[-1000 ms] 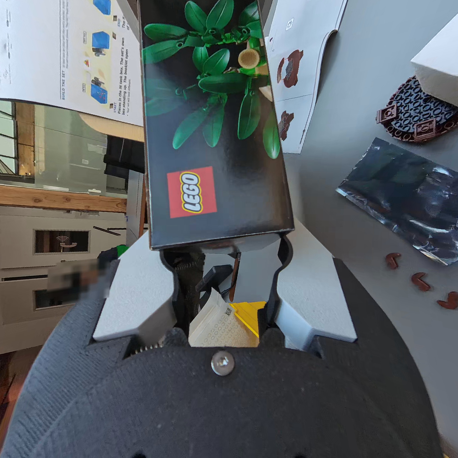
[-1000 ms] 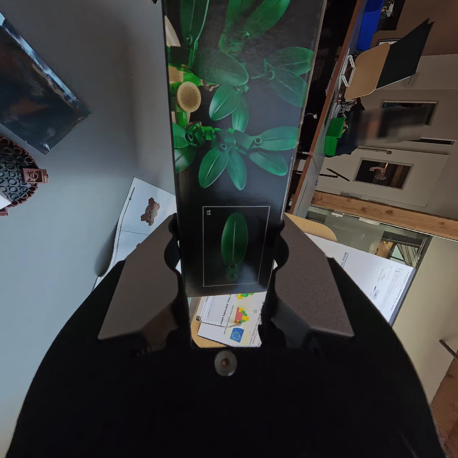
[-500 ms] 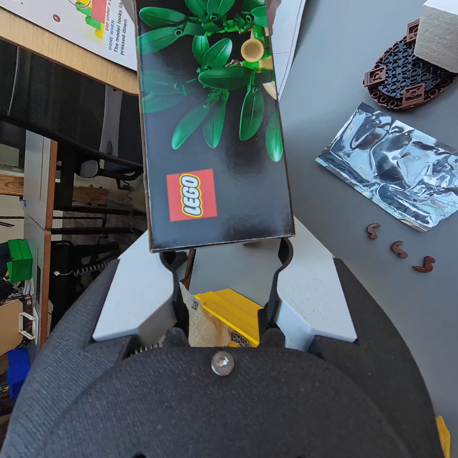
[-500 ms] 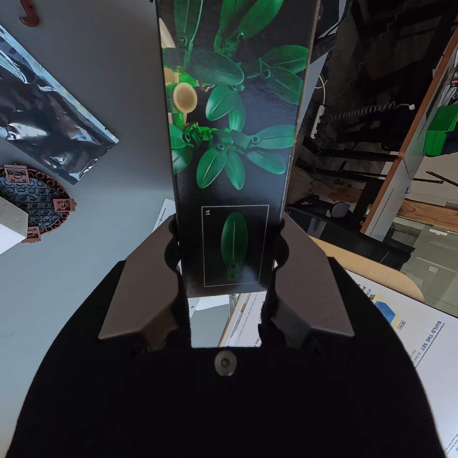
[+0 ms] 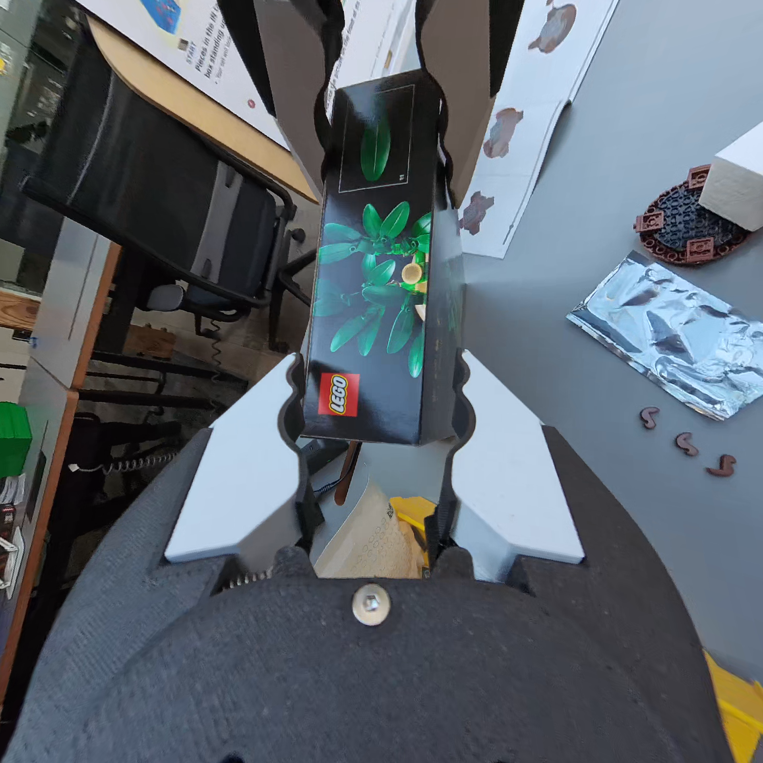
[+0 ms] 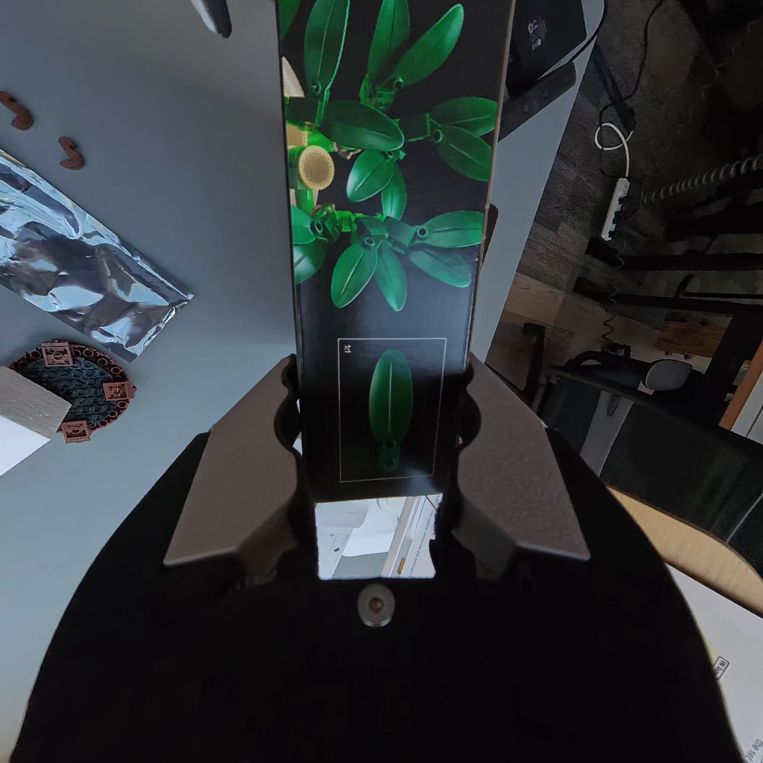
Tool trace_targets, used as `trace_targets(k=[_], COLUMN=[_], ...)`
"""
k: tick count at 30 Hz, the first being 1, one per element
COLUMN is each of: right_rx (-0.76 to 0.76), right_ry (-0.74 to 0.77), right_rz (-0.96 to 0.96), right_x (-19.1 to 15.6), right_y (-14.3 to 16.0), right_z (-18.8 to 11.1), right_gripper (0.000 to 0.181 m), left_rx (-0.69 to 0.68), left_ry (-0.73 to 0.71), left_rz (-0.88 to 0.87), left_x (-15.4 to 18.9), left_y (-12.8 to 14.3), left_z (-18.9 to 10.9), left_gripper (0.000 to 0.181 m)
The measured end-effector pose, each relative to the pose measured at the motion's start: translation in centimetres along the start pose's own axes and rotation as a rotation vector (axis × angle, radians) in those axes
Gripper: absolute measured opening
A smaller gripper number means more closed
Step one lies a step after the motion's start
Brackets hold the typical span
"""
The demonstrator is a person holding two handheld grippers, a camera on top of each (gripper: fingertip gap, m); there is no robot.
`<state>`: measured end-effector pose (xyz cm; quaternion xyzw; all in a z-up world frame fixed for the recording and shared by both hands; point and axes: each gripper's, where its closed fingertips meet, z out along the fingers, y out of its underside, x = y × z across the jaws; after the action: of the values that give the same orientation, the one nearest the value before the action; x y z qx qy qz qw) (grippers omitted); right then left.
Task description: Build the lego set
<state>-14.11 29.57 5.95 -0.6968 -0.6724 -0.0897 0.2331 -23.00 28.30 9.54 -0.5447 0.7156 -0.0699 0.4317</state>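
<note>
- The box (image 5: 371, 264) is up in the air over the edge of the grey worktop (image 5: 619, 124), not resting on anything. It is long and black with green leaves on it.
- The left gripper (image 5: 377, 396) has its pale fingers (image 5: 256, 466) clenched on the end of the box with the red badge. The right gripper (image 6: 382, 413) has its dark fingers (image 6: 247, 458) clenched on the far end, the one with the single leaf picture.
- Each gripper only pinches a short bit at its end of the box. If one lets go too soon, the box could swing down and slip out of the other.
- Part of the box hangs past the worktop edge, over the floor and the chair (image 5: 173, 198). A drop there could land on the floor, not on the worktop.
- I cannot tell if the box is sealed. If an end is open and gets tipped, pieces could pour out and scatter.
- If the two grippers pull or twist different ways, the thin card could bend or crush.
- To the right of the box lie a shiny bag (image 5: 677, 334), three small brown curly bits (image 5: 685, 444) and a round brown plate (image 5: 689, 231) with a white block (image 5: 739, 181) leaning on it. A falling box could knock these about.
- The paper booklet (image 5: 520, 136) lies just behind the box. A low swing could push it off the worktop.
</note>
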Motion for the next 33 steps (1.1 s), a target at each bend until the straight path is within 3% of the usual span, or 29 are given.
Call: trace_targets(k=[5, 6, 11, 33], right_rx=[0.05, 0.055, 0.088, 0.168], right_ry=[-0.021, -0.022, -0.025, -0.217], right_rz=[0.045, 0.052, 0.057, 0.164], right_x=[0.7, 0.8, 1.5, 6.8], right_y=[0.0, 0.0, 0.0, 1.2], right_z=[0.2, 0.2, 0.4, 2.6], right_gripper=[0.077, 0.077, 0.076, 0.076], left_rx=[-0.2, -0.218, -0.196, -0.2], left_ry=[0.114, 0.127, 0.181, 0.346], left_rz=[-0.021, -0.015, -0.019, -0.104], left_x=[-1.2, -1.4, -1.8, -7.0], left_y=[1.7, 1.9, 1.2, 2.7], left_z=[2.4, 2.7, 3.7, 7.2], left_gripper=[0.106, 0.106, 0.072, 0.073])
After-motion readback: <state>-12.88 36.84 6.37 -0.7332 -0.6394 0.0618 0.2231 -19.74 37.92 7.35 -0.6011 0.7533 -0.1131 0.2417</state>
